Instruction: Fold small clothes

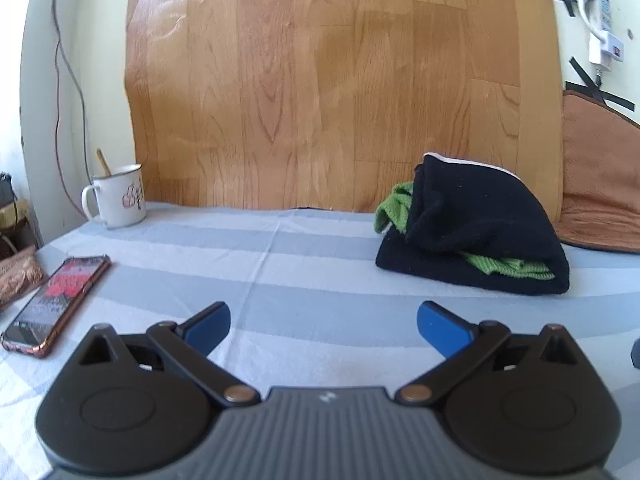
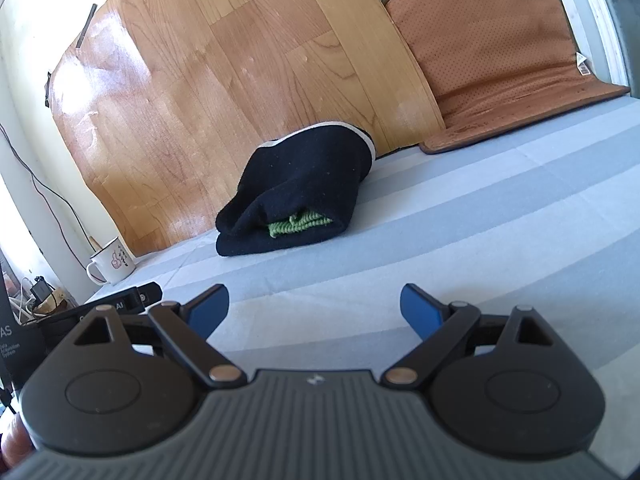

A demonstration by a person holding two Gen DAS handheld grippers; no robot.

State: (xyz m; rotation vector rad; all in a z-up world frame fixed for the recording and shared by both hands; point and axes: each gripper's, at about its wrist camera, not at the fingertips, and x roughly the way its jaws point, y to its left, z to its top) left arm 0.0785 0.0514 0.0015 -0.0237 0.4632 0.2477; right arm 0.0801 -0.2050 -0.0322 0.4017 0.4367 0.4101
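Observation:
A black garment with a white-trimmed edge (image 1: 476, 224) lies bundled on the striped grey-blue cloth, with a green knitted piece (image 1: 394, 206) tucked in its folds. In the right wrist view the same black bundle (image 2: 304, 192) shows a strip of green (image 2: 298, 224) at its front. My left gripper (image 1: 323, 326) is open and empty, low over the cloth, short of the bundle and to its left. My right gripper (image 2: 315, 308) is open and empty, short of the bundle.
A white enamel mug (image 1: 118, 196) stands at the back left and shows in the right wrist view too (image 2: 112, 262). A phone (image 1: 56, 306) lies at the left edge. A wood-pattern sheet (image 1: 320, 80) covers the wall. A brown mat (image 2: 500, 48) leans at the back right.

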